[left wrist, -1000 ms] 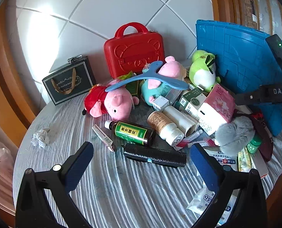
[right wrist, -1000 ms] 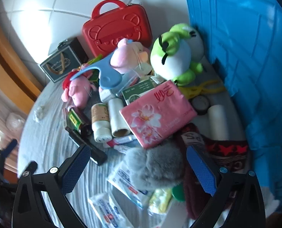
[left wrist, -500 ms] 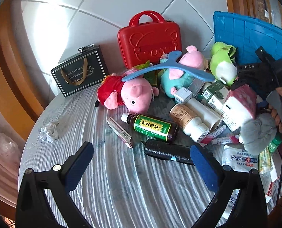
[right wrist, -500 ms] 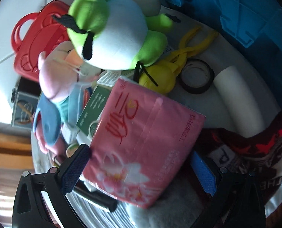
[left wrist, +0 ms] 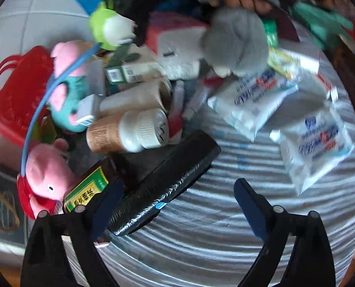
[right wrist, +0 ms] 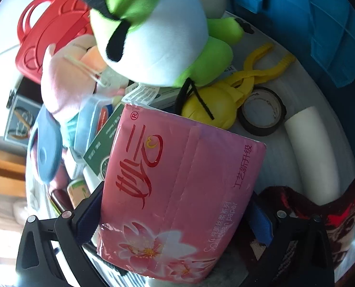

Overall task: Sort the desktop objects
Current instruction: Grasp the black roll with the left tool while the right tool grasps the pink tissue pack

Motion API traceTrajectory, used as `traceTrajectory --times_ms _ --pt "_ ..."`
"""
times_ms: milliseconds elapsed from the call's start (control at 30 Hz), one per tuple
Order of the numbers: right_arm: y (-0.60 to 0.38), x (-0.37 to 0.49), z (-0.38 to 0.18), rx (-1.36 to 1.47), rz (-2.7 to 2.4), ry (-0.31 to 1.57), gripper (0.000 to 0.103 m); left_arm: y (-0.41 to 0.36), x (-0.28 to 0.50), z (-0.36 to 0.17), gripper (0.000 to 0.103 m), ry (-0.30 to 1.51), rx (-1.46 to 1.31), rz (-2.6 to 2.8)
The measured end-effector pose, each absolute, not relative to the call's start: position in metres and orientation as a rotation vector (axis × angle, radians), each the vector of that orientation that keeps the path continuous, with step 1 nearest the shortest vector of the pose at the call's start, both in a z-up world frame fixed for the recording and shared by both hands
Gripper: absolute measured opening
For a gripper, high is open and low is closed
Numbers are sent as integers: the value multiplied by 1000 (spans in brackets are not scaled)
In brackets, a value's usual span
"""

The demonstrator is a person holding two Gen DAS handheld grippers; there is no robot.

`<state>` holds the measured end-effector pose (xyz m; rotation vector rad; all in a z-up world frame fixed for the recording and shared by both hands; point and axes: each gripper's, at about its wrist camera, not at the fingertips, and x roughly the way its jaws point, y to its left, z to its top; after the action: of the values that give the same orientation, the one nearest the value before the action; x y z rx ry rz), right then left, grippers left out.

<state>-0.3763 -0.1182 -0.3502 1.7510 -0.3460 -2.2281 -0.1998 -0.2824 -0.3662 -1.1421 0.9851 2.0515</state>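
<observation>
We are looking at a grey striped cloth (left wrist: 213, 239) that is covering the tabletop and lying in fine ridges toward its near edge. Beyond the far edge a white tiled wall (left wrist: 29, 7) is catching bright light, and past the left edge a strip of orange-brown wood trim (right wrist: 2, 167) is showing, blurred.

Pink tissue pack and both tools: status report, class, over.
Right tool astride pink tissue pack, grip unconfirmed. Left tool closing above black roll, nothing pinched. Green plush frog crowds pack's far end.
</observation>
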Motion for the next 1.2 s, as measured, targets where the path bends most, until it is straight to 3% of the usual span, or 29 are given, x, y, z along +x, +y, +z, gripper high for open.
traceTrajectory --times_ms 233,300,400,667,800,867,900,933,1000,1100,1133,1200 --pt "-122 -369 -345 1722 -2236 -290 103 -277 -226 -382 86 1034 -1113 1761" --pt "-124 -367 -344 1716 -2243 -275 103 -277 -237 -383 88 991 -1128 1680" --pt "-129 -365 -340 1712 -2264 -247 103 -276 -257 -391 103 929 -1177 1630" --pt "-131 -352 -339 1705 -2281 -185 103 -296 -250 -397 103 651 -1323 1873" --pt "-134 -352 -335 1704 -2286 -180 103 -303 -226 -396 89 525 -1332 2023" --pt "-138 -352 -331 1698 -2288 -168 103 -300 -218 -393 76 509 -1346 2031" --pt "-140 -352 -329 1695 -2287 -163 103 -299 -216 -390 58 497 -1352 2035" --pt "-140 -352 -327 1692 -2290 -164 103 -301 -215 -388 47 448 -1367 2032" --pt "-142 -352 -325 1689 -2295 -159 103 -305 -218 -388 47 348 -1393 2049" --pt "-144 -352 -323 1690 -2285 -141 103 -291 -217 -391 49 459 -1352 2080" --pt "-145 -352 -321 1690 -2283 -140 103 -285 -215 -392 56 499 -1321 2080" --pt "-148 -352 -319 1687 -2279 -124 103 -280 -214 -393 57 476 -1334 2084"
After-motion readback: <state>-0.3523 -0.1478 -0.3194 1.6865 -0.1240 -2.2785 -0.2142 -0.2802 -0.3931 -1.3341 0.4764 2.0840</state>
